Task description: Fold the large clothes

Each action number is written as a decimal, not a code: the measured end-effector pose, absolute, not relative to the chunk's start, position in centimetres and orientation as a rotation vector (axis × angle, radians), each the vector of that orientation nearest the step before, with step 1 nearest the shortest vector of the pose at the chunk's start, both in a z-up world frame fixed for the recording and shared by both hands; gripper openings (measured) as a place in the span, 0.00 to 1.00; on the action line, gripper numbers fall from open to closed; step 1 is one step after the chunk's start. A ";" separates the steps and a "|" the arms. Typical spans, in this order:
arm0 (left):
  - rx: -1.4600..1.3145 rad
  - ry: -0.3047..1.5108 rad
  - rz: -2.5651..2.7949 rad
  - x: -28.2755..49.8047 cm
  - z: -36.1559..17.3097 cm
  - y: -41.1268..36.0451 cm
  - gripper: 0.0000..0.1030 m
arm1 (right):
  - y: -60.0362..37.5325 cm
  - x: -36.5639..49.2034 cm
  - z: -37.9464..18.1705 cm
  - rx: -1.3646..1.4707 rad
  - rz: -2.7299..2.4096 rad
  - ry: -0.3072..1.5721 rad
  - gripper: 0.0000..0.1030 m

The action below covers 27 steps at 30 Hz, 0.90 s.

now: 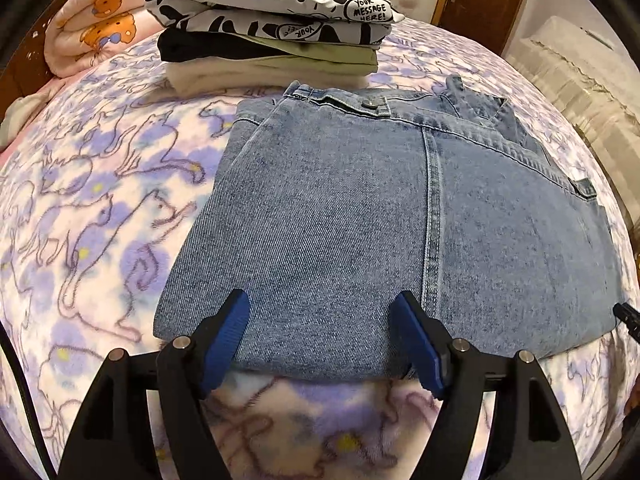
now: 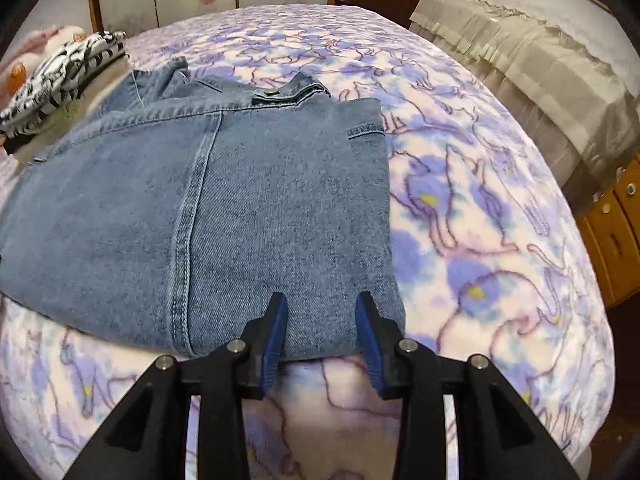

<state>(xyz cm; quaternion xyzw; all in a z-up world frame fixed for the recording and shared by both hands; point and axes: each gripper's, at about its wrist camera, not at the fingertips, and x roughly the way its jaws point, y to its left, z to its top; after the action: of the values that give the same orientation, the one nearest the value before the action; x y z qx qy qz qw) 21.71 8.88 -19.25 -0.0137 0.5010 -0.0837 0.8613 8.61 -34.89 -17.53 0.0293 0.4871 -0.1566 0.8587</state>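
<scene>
Bed (image 1: 100, 208), cat-print fleece cover: your broadest open room lies on its right side in the right wrist view, bare out to the mattress edge; a cloth-covered piece (image 2: 540, 64) stands beyond that edge.

Denim garment (image 1: 360, 216): folded flat, mid-bed, near hem facing you. Risk: lift one corner ahead of the other and the layers could slide apart, undoing the fold.

Stack of folded clothes (image 1: 272, 28): just behind the denim's waistband, close or touching; I cannot tell which. Push the denim away from you and you may nudge the stack.

Left gripper (image 1: 324, 344): jaws wide apart, straddling the near hem, pads not pressing it.

Right gripper (image 2: 322, 340): jaws partly apart over the hem near the denim's right corner, clamped on nothing.
</scene>
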 end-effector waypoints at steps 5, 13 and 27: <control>-0.019 1.062 -0.185 21.6 -19.2 8.8 0.74 | -35.5 8.4 -17.6 0.136 -0.337 1.026 0.45; -0.049 1.121 -0.194 21.4 -18.9 9.0 0.78 | -34.8 8.1 -17.5 0.170 -0.335 1.070 0.54; -0.148 1.224 -0.228 15.0 -15.6 10.1 0.99 | -30.8 3.4 -15.7 0.263 -0.227 1.217 0.54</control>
<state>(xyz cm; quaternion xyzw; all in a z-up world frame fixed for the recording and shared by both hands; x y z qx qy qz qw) 15.02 10.11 -15.56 -0.0692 0.5727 -0.1068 0.8098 3.44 -30.84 -15.71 0.1228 0.5687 -0.1060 0.8064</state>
